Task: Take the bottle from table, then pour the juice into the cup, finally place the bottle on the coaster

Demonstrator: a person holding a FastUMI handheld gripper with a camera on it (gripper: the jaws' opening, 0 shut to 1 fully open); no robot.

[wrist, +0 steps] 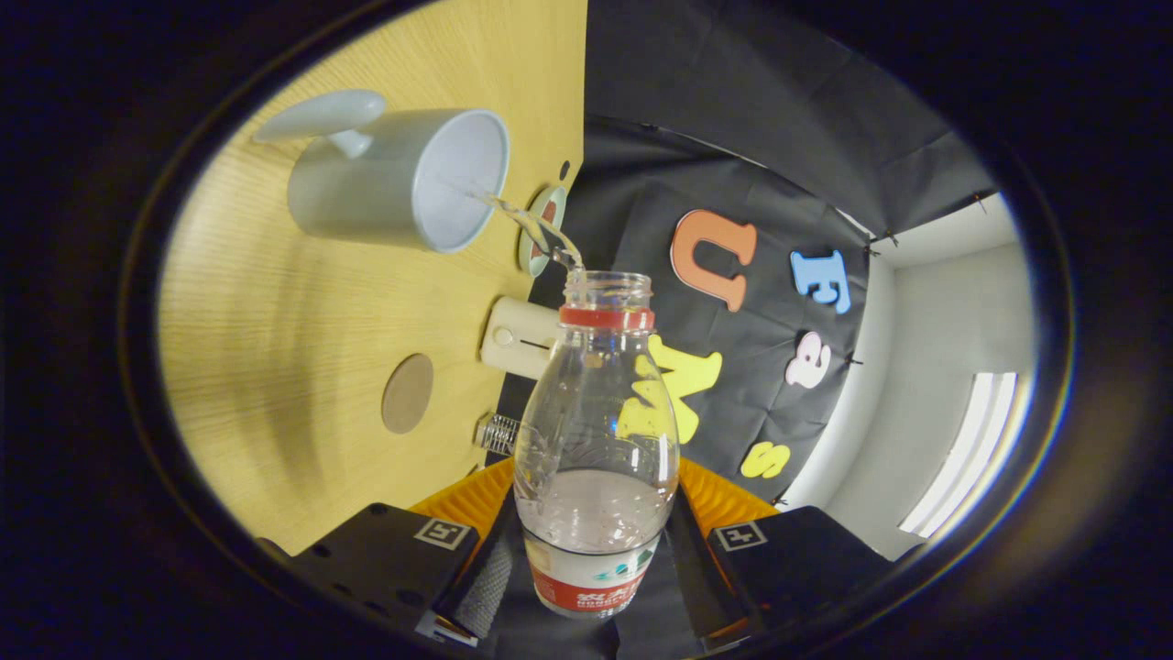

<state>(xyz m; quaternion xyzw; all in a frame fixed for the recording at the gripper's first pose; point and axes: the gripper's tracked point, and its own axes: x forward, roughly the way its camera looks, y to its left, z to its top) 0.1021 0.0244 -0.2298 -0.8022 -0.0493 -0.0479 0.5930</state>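
The gripper (591, 550) was clamped on the bottle (596, 440), its two black fingers (389, 555) pressing the lower body from either side, each finger carrying a small square black-and-white marker on its upper face, with orange ribbed padding showing just behind the bottle. The bottle was clear plastic, uncapped, with a red ring (607, 318) below its open mouth and a label (586, 587) wrapped round its base between the fingers; the label was white above and red below with white characters that were too small and curved to make out. The bottle was tipped so that its clear liquid pooled in the lower body, and a thin clear stream (531, 225) ran from the mouth into the cup (403, 179) beyond the fingers. The cup was pale grey-white with a broad handle, standing on the light wooden table (275, 321), its open mouth facing the bottle's neck. Near the cup, a round brown coaster (408, 393) lay flat on the table, apart from the bottle. Just beside the bottle's shoulder sat a cream-coloured boxy object (518, 336), and a small clear ribbed item (498, 433) lay beside the coaster. A round pale dish (542, 229) lay behind the stream.
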